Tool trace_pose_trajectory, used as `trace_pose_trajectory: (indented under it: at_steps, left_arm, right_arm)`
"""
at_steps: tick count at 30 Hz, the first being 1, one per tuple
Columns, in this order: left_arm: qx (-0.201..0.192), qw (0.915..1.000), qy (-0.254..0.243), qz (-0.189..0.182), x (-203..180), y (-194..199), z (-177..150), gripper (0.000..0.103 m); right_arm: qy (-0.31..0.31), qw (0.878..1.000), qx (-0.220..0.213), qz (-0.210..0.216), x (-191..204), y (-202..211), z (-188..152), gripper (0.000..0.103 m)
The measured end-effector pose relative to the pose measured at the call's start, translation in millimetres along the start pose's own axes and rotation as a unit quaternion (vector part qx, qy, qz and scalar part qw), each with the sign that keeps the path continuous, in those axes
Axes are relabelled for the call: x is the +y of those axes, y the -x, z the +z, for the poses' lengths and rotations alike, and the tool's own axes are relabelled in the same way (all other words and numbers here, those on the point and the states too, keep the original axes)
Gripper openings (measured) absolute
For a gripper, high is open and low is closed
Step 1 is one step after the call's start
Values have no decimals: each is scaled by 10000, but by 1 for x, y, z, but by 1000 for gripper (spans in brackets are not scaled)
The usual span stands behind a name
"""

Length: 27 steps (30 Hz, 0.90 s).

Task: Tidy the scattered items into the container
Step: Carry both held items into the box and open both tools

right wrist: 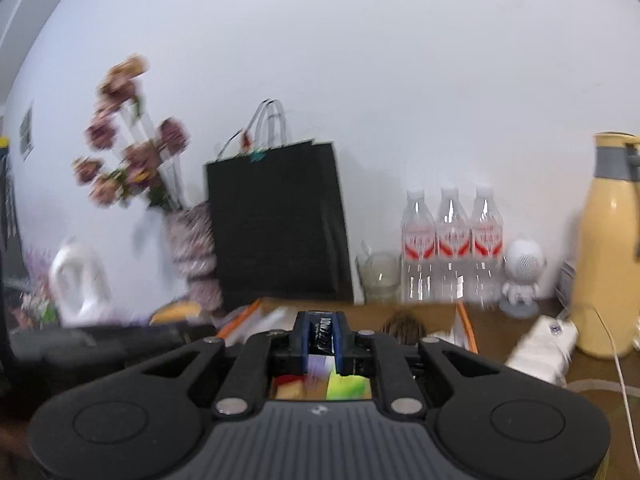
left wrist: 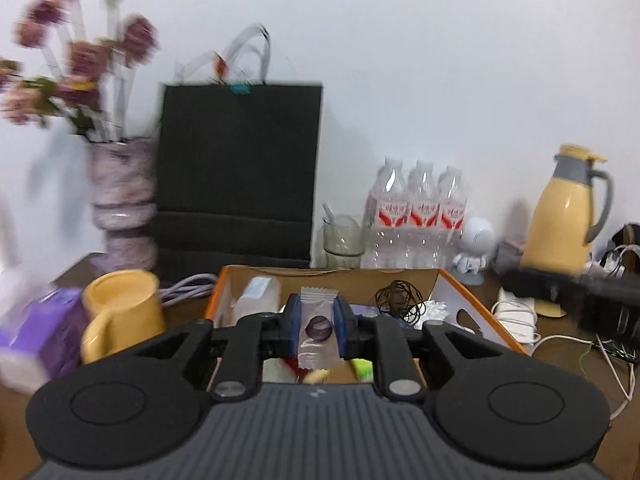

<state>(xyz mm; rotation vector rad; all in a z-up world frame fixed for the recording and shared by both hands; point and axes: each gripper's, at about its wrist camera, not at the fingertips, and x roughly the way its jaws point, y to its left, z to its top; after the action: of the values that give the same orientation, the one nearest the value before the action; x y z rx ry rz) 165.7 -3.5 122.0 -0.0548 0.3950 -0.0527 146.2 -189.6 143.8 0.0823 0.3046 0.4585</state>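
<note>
My left gripper (left wrist: 317,326) is shut on a clear candy wrapper (left wrist: 318,330) with a dark round sweet inside, held upright between the blue pads. It hangs over an open cardboard box (left wrist: 332,274) with orange edges. Inside the box lie a white plastic bottle (left wrist: 258,300), a tangle of black cord (left wrist: 400,300) and some yellow and green packets (left wrist: 362,370). My right gripper (right wrist: 323,338) is shut on a small dark packet with white lettering (right wrist: 323,336), above the same box (right wrist: 464,320). Colourful packets (right wrist: 346,386) show below its fingers.
A black paper bag (left wrist: 238,176) stands behind the box, a vase of pink flowers (left wrist: 120,196) to its left. A yellow mug (left wrist: 120,312) and a purple tissue pack (left wrist: 40,340) sit left of the box. Water bottles (left wrist: 420,208), a glass jar (left wrist: 344,240), a white figurine (left wrist: 474,248), a yellow thermos (left wrist: 564,216) and cables lie right.
</note>
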Motion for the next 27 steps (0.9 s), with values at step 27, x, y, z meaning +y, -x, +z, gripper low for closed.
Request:
trace_pose_trajectory:
  at_steps: [27]
  left_arm:
    - [4151,9094,273,26,22,-264,37,40]
  right_arm:
    - [-1027,8771,4672,-433,-80,-317,10,23]
